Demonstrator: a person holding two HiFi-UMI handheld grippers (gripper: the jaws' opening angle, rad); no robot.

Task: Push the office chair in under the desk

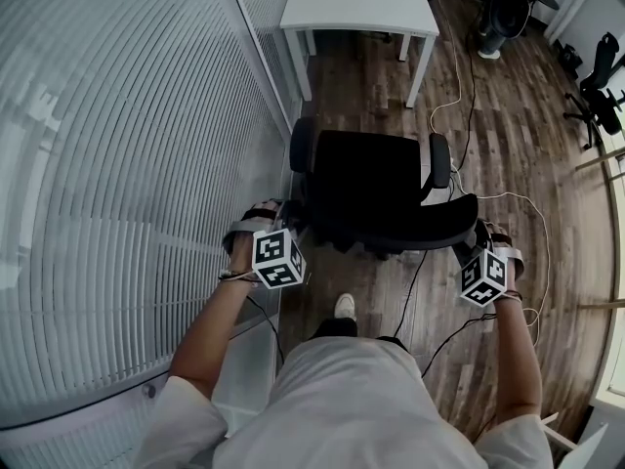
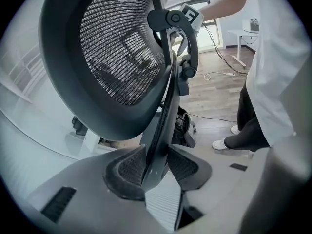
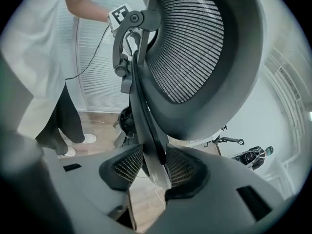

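The black office chair (image 1: 376,189) stands on the wood floor with its seat facing the white desk (image 1: 356,3) farther ahead, apart from it. I stand behind its mesh backrest (image 1: 400,234). My left gripper (image 1: 296,223) is at the backrest's left edge, and my right gripper (image 1: 469,239) is at its right edge. In the left gripper view the backrest's rim (image 2: 163,116) runs between the jaws of the left gripper (image 2: 157,167), and both pads press on it. The right gripper (image 3: 155,167) grips the opposite rim (image 3: 144,111) in the same way.
A glass wall with blinds (image 1: 117,164) runs close along the chair's left side. Cables (image 1: 508,198) trail over the floor on the right. Other black chairs (image 1: 601,86) stand at the far right. My shoe (image 1: 344,306) is just behind the chair.
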